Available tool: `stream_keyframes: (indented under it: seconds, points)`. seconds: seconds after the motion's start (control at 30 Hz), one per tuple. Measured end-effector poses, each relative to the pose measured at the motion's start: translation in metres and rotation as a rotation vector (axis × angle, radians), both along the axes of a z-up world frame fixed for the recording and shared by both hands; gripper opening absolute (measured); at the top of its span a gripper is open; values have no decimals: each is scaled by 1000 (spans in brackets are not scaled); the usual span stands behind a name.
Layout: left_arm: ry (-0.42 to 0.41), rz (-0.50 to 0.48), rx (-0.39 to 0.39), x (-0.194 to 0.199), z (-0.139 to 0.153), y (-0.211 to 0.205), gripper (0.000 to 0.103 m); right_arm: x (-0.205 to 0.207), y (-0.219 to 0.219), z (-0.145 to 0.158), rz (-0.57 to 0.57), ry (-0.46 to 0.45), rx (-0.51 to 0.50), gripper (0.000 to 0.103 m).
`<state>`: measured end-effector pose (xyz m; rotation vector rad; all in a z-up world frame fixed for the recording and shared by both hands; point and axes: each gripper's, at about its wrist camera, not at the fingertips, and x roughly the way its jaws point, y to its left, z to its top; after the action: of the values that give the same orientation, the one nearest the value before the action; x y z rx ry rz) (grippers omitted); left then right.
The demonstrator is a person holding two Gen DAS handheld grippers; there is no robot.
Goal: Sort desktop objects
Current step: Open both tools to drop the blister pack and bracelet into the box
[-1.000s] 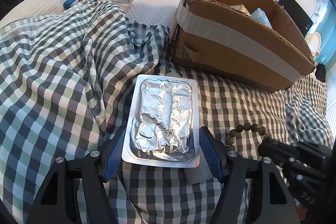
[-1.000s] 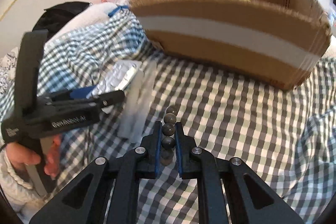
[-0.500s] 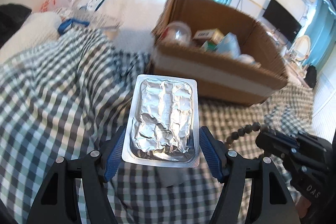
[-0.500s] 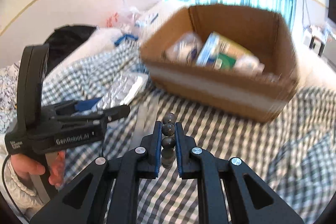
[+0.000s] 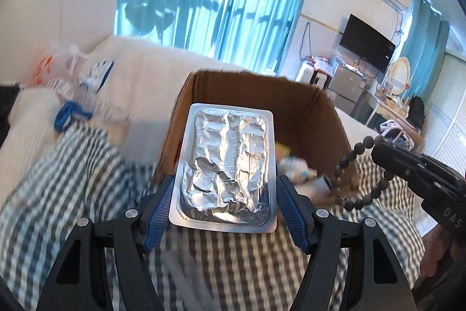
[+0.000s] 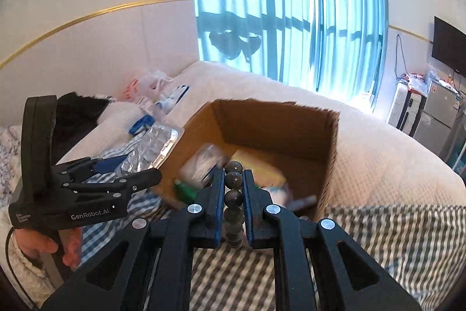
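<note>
Left claw (image 5: 224,206) clamped on foil blister pack (image 5: 227,171), hanging before cardboard box (image 5: 314,118) at twelve o'clock. Right claw (image 6: 234,188) pinched tight on bead bracelet (image 6: 233,197), box (image 6: 279,118) just beyond.

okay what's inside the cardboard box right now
Inside the cardboard box lie a clear plastic-wrapped pack, a yellow item and something green, all blurred. The right gripper and its bead bracelet cover the near part.
</note>
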<state>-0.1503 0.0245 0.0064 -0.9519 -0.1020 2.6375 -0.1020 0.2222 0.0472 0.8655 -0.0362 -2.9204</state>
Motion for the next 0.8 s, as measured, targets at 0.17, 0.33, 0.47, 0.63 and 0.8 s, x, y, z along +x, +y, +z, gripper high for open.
stream_keyframes:
  seconds: [0.17,0.33,0.47,0.63,0.8]
  points:
    - [21,-12,-45,-34,0,23,71,-39,27,-7,-34,-24,-19,11]
    - [20,-3,-61,-68,-12,39,71,-65,46,-18,-75,-29,-7,11]
    - [-13,-1,-89,-84,-24,49,84,-66,54,-21,-113,-22,5,46]
    - [-10,19,-129,-70,-23,45,93,-42,49,-12,-115,8,2,46]
    - [-8,51,-157,-34,-7,18,93,-8,28,3,-88,20,27,46]
